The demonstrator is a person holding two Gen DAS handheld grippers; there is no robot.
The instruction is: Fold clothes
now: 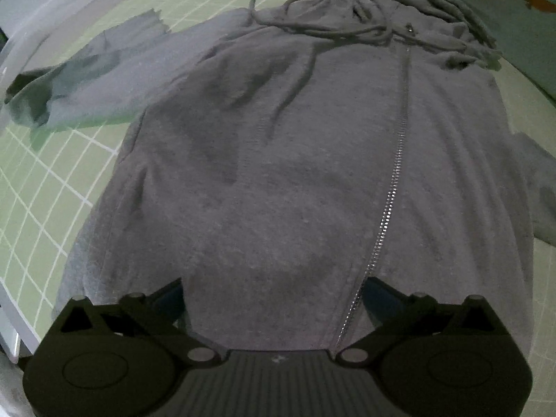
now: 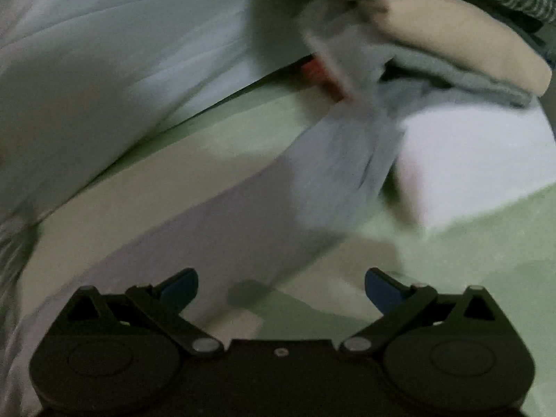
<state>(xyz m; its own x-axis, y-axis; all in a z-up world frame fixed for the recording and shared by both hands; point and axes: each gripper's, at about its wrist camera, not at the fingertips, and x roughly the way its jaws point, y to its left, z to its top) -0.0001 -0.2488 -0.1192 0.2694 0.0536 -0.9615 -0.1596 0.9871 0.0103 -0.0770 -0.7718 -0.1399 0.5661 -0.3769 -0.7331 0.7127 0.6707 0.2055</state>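
With both hand-held grippers, left (image 1: 274, 299) and right (image 2: 281, 292), spread and empty, I judge the hoodie (image 1: 295, 173) soft and floppy, best pinched at its hem corners.

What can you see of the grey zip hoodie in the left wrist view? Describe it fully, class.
The grey zip hoodie looks like soft fleece. It lies front up, spread on the green gridded mat. Its metal zipper is closed down the front. The drawstring loops loosely near the bunched hood. One sleeve stretches out sideways. Wrinkles cross the chest. The left gripper, open, hangs over the hem; whether it touches is unclear.
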